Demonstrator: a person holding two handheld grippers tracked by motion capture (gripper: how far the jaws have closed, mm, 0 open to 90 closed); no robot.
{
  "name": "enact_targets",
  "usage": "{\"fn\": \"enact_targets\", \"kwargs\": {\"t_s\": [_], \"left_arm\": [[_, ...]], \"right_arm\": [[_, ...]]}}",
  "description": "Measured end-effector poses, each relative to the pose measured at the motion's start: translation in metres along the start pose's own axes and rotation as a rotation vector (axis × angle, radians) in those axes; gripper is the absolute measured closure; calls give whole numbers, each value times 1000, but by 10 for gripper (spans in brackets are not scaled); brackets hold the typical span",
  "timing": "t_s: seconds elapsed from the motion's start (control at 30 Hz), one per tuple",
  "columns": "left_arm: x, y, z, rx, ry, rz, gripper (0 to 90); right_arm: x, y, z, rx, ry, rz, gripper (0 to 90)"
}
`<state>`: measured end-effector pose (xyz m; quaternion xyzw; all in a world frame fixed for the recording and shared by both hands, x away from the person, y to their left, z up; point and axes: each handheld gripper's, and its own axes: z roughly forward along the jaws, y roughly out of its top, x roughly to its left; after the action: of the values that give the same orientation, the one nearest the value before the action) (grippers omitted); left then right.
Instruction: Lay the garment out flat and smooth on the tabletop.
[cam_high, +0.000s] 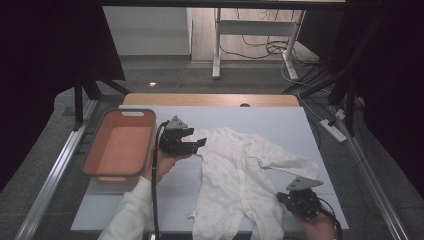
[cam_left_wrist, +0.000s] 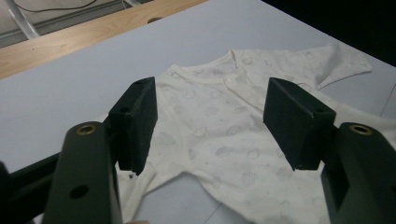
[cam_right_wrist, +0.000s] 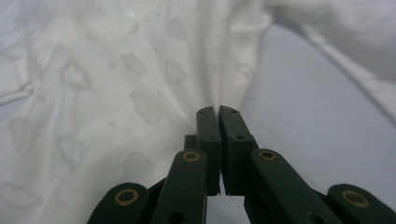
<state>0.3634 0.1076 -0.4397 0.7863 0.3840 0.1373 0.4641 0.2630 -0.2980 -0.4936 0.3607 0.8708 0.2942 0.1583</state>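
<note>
A white baby onesie (cam_high: 235, 170) with a faint cloud print lies spread flat on the pale blue mat (cam_high: 280, 125), neck toward the far side. My left gripper (cam_high: 196, 139) hovers by the onesie's left shoulder and sleeve, and in the left gripper view its jaws (cam_left_wrist: 210, 121) stand wide open with nothing pinched, the neckline (cam_left_wrist: 205, 77) beyond them. My right gripper (cam_high: 280, 197) sits at the near right, by the garment's right leg edge. In the right gripper view its jaws (cam_right_wrist: 218, 112) are pressed together, and the fabric (cam_right_wrist: 116, 93) puckers into a fold at their tips.
An orange basket with a grey rim (cam_high: 145, 150) stands empty at the mat's left side. Bare wooden tabletop (cam_high: 210, 100) shows past the mat's far edge. Metal rails run along both sides of the table, and cables and table legs lie on the floor beyond.
</note>
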Motion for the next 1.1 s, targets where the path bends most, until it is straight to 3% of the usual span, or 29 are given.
{"fn": "enact_targets", "kwargs": {"t_s": [0.07, 0.17, 0.23, 0.37, 0.43, 0.53, 0.63, 0.77, 0.97, 1.1], "left_arm": [[0, 0, 0, 0, 0, 0, 355], [0, 0, 1, 4, 0, -2, 354], [1, -1, 0, 3, 2, -3, 354], [1, -1, -1, 0, 5, -5, 354], [2, -1, 0, 3, 4, -7, 354], [1, -1, 0, 5, 5, -5, 353], [0, -1, 0, -1, 5, -8, 354], [1, -1, -2, -1, 7, -2, 354], [1, -1, -2, 0, 6, -2, 354], [0, -1, -2, 0, 8, -1, 354]], "right_arm": [[-7, 0, -7, -20, -32, 16, 873], [-9, -1, -7, -36, -22, 25, 840], [-6, -1, -5, -39, -22, 23, 705], [7, 3, -15, -96, -18, 17, 602], [19, 6, -24, -133, 29, 4, 596], [40, 8, -29, -144, 94, -45, 595], [67, 8, -24, -107, 147, -120, 595], [84, 6, -8, -30, 181, -156, 611], [89, 4, 8, 60, 110, -200, 632], [86, 2, 15, 76, 118, -196, 729]]}}
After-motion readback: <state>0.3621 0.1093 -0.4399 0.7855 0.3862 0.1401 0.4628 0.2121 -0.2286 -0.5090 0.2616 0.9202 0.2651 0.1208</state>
